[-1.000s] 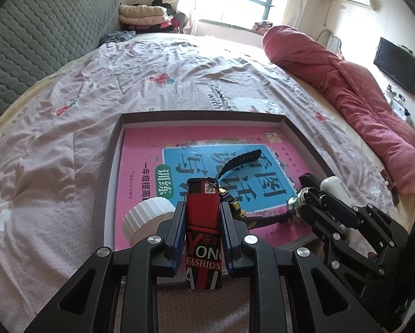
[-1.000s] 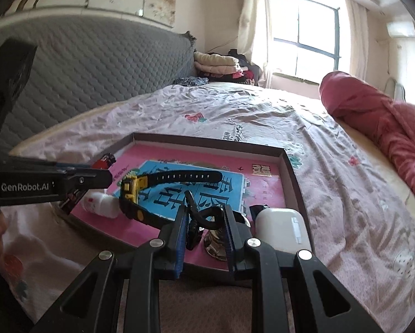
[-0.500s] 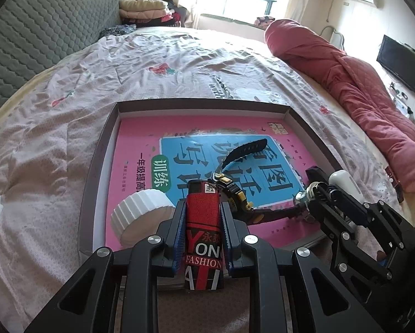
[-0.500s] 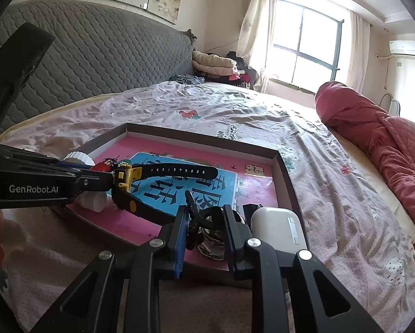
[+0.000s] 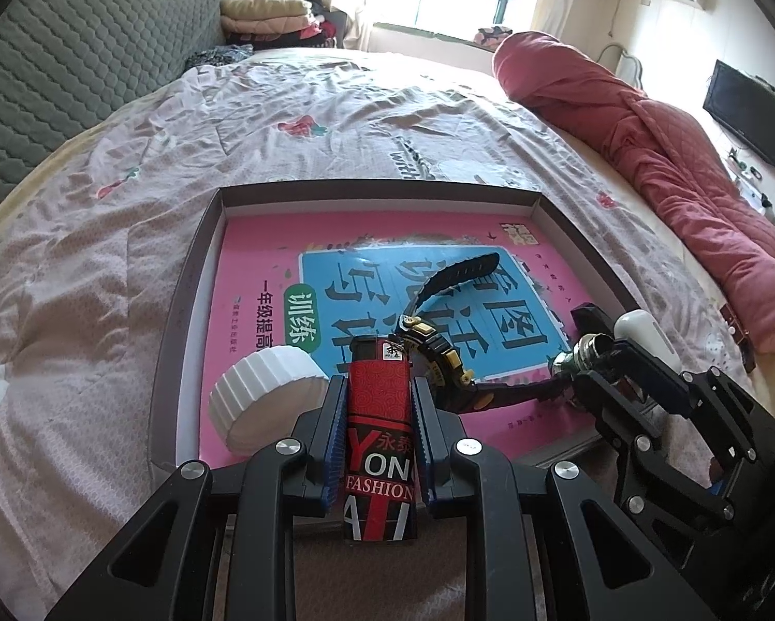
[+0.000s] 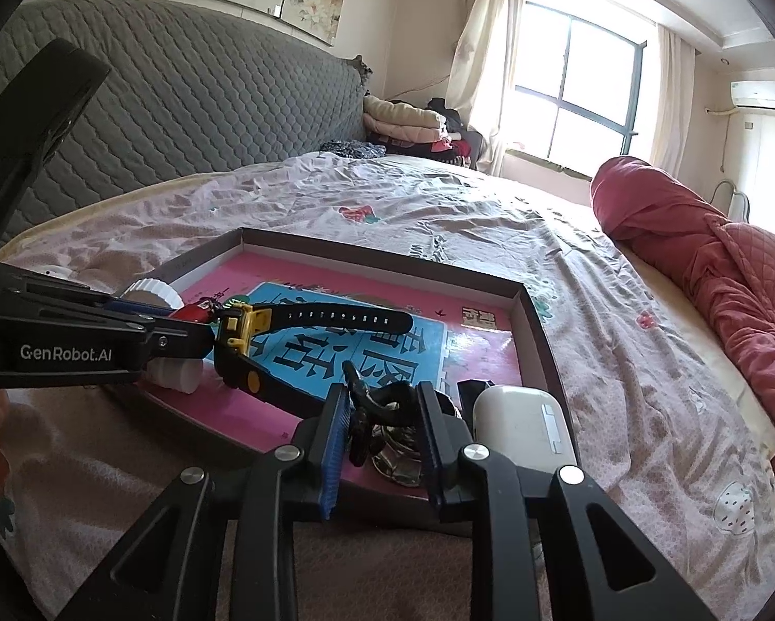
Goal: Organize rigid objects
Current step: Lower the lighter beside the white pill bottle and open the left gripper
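My left gripper [image 5: 378, 388] is shut on a red lighter [image 5: 379, 409] and holds it over the near edge of a brown tray [image 5: 190, 279]. In the tray lie a pink book [image 5: 263, 259], a white ribbed cap [image 5: 263, 388], a black and yellow watch [image 5: 439, 357] and a white earbud case [image 6: 522, 419]. My right gripper [image 6: 382, 409] is shut on a black strap with a metal ring [image 6: 387, 403] at the tray's near right corner; it also shows in the left wrist view [image 5: 594, 362].
The tray sits on a bed with a pink patterned sheet [image 5: 102, 259]. A red quilt [image 5: 672, 155] lies along the right side. A grey padded headboard [image 6: 180, 103] stands at the left, folded clothes [image 5: 268, 15] by the window.
Both grippers have moved a little further over the tray, each keeping its hold. The lighter has come closer to the white cap and the watch.
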Tool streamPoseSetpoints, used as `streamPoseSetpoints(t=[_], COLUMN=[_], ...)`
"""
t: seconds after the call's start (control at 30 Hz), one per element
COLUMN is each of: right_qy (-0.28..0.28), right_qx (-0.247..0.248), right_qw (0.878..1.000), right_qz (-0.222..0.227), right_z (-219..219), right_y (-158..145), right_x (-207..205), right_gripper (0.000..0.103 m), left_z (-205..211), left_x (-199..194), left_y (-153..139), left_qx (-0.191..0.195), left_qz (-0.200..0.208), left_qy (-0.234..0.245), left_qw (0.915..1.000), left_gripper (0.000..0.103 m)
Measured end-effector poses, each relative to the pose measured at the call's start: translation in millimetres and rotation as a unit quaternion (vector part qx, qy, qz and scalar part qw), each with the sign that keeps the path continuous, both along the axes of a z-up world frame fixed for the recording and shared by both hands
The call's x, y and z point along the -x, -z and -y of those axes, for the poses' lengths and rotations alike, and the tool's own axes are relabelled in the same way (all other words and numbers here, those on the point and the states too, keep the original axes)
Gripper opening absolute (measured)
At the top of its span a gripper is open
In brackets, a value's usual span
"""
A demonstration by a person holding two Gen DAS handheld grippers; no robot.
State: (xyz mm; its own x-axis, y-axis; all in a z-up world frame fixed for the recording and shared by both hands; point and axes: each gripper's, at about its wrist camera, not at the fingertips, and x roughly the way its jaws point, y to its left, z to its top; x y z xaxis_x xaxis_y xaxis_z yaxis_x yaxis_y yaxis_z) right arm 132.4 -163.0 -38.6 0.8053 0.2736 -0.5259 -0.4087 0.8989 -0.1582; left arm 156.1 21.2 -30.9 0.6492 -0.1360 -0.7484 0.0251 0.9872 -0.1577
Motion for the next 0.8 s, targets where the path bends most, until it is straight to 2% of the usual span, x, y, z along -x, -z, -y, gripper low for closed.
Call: streamPoseSetpoints(t=[0.13, 0.3, 0.4, 0.5, 0.67, 0.73, 0.8], right_qy=[-0.003, -0.002, -0.001, 0.002, 0.008, 0.009, 0.012], right_qx=[-0.004, -0.019, -0.032, -0.041, -0.048, -0.053, -0.057], right_qw=[1.0, 1.0, 0.999, 0.999, 0.999, 0.999, 0.998], right_qz=[-0.002, -0.005, -0.004, -0.002, 0.004, 0.004, 0.007], right_z=[1.0, 7.6, 12.4, 16.7, 20.1, 21.7, 22.3], right_y=[-0.2, -3.7, -7.9, -12.3, -18.9, -22.3, -25.0], right_x=[1.3, 2.0, 3.5, 6.7, 13.1, 16.2, 19.3], right_gripper=[0.039, 0.041, 0.048, 0.05, 0.05, 0.05, 0.051], left_z=[-1.1, -1.9, -2.2, -2.9, -5.2, -5.9, -6.3], left_x=[0.3, 1.8, 2.8, 5.4, 15.6, 21.0, 24.2], left_y=[0.1, -1.4, -3.1, -5.9, -14.0, -18.5, -22.6], left_qx=[-0.003, -0.004, 0.0, 0.0, -0.007, -0.009, -0.012], left_qz=[-0.003, -0.003, -0.003, -0.001, 0.009, 0.013, 0.017], left_qy=[-0.002, -0.004, -0.003, -0.003, -0.011, -0.014, -0.015], left_qw=[1.0, 1.0, 1.0, 1.0, 0.9999, 0.9998, 0.9997], left_gripper=[0.024, 0.027, 0.036, 0.048, 0.051, 0.059, 0.061])
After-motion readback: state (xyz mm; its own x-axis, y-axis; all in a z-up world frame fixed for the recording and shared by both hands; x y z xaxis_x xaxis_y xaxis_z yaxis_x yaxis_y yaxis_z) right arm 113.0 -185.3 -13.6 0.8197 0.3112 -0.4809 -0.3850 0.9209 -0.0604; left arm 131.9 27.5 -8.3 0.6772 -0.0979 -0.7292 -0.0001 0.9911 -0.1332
